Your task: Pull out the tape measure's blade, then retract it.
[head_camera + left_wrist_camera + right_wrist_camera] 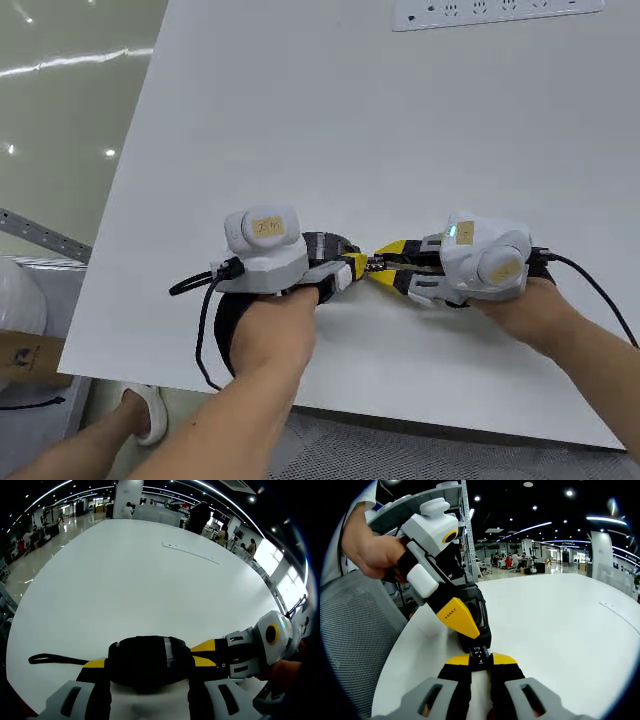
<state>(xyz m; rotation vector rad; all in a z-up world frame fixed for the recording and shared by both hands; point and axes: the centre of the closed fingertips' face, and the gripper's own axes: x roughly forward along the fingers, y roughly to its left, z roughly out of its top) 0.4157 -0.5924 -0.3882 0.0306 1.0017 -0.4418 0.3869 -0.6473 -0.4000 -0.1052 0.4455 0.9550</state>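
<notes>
Yellow-tipped jaws of the right claw point(480, 659) rise at the bottom of the right gripper view, drawn together on the end of the blade point(479, 653), where printed figures show between the tips. Just beyond them is the mouth of the tape measure point(475, 615), a black case lying on the white table point(400, 130). The left claw point(148, 676) is clamped on that case from the opposite side, one jaw against each flank. A black strap point(50, 659) trails from the case across the table. In the head view the two claws meet tip to tip near the table's front edge, with very little blade bared between them. A power strip point(495, 12) lies well apart at the far edge.

The pull-out looks barely begun. To do it well, the left claw should pin the case low and steady against the table while the right claw draws straight away along the line of the mouth, level, without twisting. The thin blade could slip from the tips, so the pinch should stay firm and the pull smooth. For the return, feeding the blade back under control is safer than letting it snap home.
</notes>
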